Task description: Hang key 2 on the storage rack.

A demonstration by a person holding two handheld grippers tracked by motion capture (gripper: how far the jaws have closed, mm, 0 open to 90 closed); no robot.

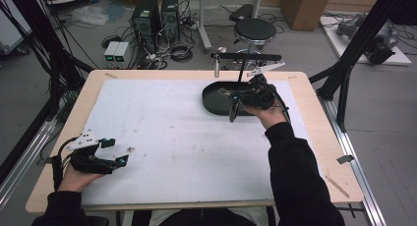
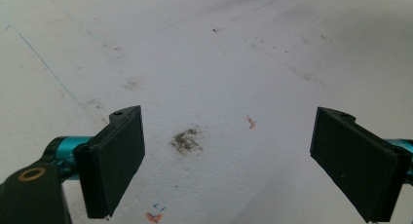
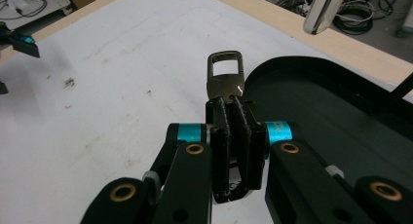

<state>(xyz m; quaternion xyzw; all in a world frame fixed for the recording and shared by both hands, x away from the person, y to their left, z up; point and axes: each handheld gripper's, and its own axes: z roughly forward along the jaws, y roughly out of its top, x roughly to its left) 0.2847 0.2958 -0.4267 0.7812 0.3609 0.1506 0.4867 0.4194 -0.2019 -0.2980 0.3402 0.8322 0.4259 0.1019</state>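
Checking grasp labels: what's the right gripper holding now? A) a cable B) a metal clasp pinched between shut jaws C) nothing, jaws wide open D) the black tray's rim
B: in the right gripper view the right gripper has its jaws shut on the metal clasp, whose loop sticks out past them, beside the black tray.

A black stool (image 1: 254,30) and two computer towers (image 1: 158,17) stand on the floor; cables (image 1: 179,51) beside them.

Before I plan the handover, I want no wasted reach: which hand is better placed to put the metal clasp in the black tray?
Right. The right gripper is shut on the metal clasp beside the black tray; the left gripper sits open, far across the table.
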